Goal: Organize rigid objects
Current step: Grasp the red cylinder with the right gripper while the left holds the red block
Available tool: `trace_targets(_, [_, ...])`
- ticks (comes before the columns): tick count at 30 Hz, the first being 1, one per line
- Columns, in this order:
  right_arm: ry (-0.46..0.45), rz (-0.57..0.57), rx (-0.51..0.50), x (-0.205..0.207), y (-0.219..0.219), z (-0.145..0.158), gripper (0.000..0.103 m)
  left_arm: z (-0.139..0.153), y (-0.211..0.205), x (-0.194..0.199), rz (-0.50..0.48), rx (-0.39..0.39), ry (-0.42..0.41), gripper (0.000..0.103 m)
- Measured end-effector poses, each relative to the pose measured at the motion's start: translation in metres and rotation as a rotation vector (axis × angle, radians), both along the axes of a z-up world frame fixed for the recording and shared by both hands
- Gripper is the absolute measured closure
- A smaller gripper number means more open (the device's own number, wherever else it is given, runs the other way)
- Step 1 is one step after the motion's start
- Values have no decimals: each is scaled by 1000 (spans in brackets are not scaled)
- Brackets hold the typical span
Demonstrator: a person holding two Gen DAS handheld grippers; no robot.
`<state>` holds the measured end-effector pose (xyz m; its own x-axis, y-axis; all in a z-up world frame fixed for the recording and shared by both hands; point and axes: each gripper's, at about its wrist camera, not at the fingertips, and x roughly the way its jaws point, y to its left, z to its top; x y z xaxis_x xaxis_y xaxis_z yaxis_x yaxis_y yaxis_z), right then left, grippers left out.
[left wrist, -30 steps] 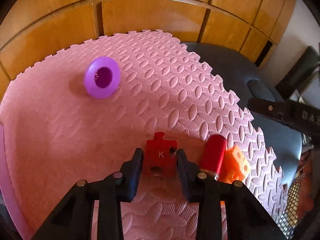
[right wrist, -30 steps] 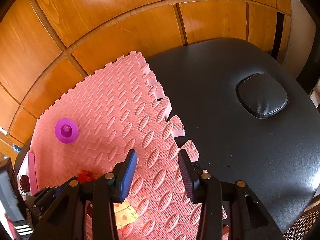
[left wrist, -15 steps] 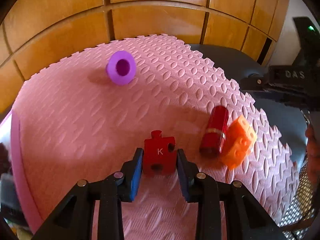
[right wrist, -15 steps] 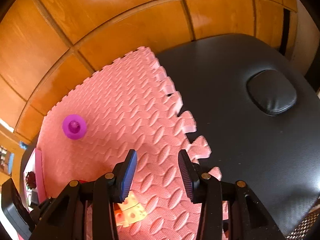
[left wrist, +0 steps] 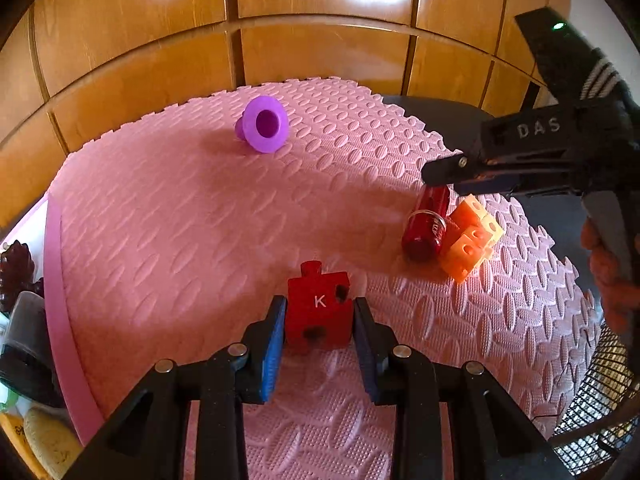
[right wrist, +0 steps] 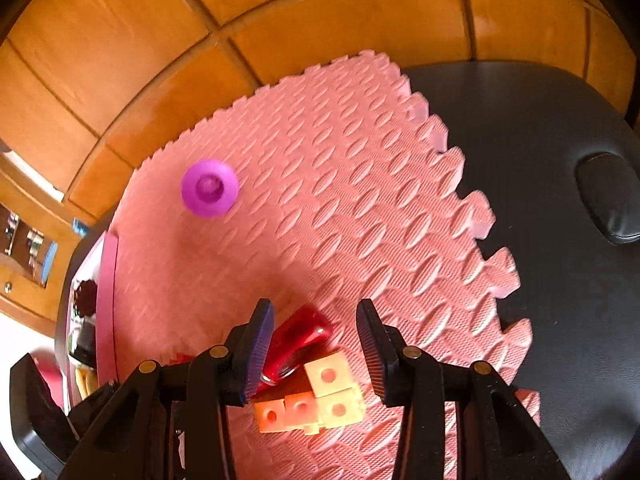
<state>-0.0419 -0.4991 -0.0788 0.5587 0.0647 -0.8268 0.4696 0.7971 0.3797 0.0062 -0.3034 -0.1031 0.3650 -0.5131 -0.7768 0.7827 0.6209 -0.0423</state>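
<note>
My left gripper (left wrist: 318,316) is shut on a red puzzle piece (left wrist: 320,304) marked K, low over the pink foam mat (left wrist: 180,240). To its right lie a red cylinder (left wrist: 426,224) and a cluster of orange and yellow cubes (left wrist: 470,240), touching each other. A purple flanged spool (left wrist: 264,124) lies on its side at the far part of the mat. My right gripper (right wrist: 316,324) stands open above the red cylinder (right wrist: 300,340), whose far end shows between its fingers. The cubes (right wrist: 316,396) lie just nearer. In the left wrist view the right gripper (left wrist: 440,170) hangs over the cylinder.
The mat lies on a black padded top (right wrist: 560,200) with a round dimple (right wrist: 612,196). Wooden panels (left wrist: 320,52) stand behind. A pink-edged tray (left wrist: 52,300) with small items borders the mat's left side. A wire mesh basket (left wrist: 592,420) is at lower right, below a hand (left wrist: 612,272).
My left gripper has carried the puzzle piece leftward, away from the cylinder and cubes. My right gripper has tilted down and come over the cylinder, which now shows between its fingers.
</note>
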Motion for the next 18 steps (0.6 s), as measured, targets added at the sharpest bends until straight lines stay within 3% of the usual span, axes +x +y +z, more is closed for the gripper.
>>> trace_targets(6, [4, 63, 44, 8, 9, -6, 58, -2, 2, -3, -5, -22, -30, 70])
trace_targets(10, [-161, 122, 213, 7, 11, 4, 57, -2, 4, -3, -3, -29, -30, 70])
trace_targets(12, [-147, 103, 168, 6, 12, 5, 57, -2, 4, -5, -2, -28, -36, 70])
trace_targets(18, [-123, 62, 160, -1, 4, 2, 57, -1, 5, -5, -2, -31, -38, 70])
